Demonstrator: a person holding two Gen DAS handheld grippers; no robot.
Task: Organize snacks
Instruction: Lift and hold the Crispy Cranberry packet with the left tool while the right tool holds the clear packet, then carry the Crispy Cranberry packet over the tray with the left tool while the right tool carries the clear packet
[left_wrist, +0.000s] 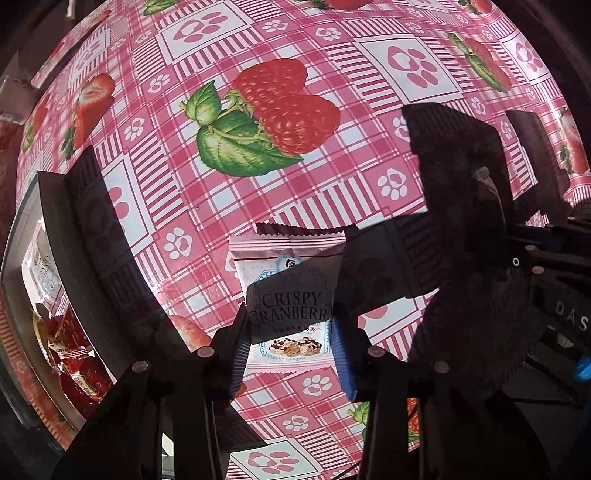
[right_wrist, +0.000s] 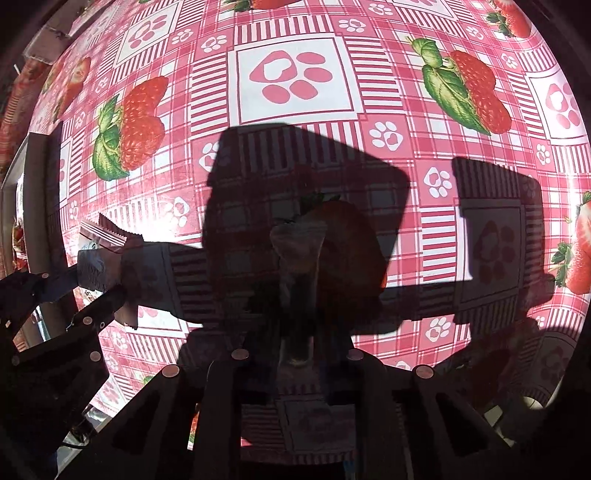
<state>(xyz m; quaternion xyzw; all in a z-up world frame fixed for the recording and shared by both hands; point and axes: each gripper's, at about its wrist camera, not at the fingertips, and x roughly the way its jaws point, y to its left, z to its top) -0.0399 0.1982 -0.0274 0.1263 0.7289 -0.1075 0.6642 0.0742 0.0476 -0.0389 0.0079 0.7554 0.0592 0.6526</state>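
My left gripper (left_wrist: 291, 354) is shut on a pink and white "Crispy Cranberry" snack packet (left_wrist: 290, 295), held upright above the strawberry-print tablecloth. The same packet (right_wrist: 101, 254) and left gripper (right_wrist: 98, 291) show at the left of the right wrist view. My right gripper (right_wrist: 297, 354) is shut on a thin pale packet (right_wrist: 297, 280), seen edge-on and in shadow; its print is unreadable. The right gripper also shows at the right edge of the left wrist view (left_wrist: 491, 236), dark against the light.
A grey box (left_wrist: 22, 236) at the left edge holds another cranberry packet (left_wrist: 42, 273) and several red wrapped snacks (left_wrist: 77, 365). The box rim also shows in the right wrist view (right_wrist: 37, 184). The pink checked tablecloth (left_wrist: 332, 92) covers the table.
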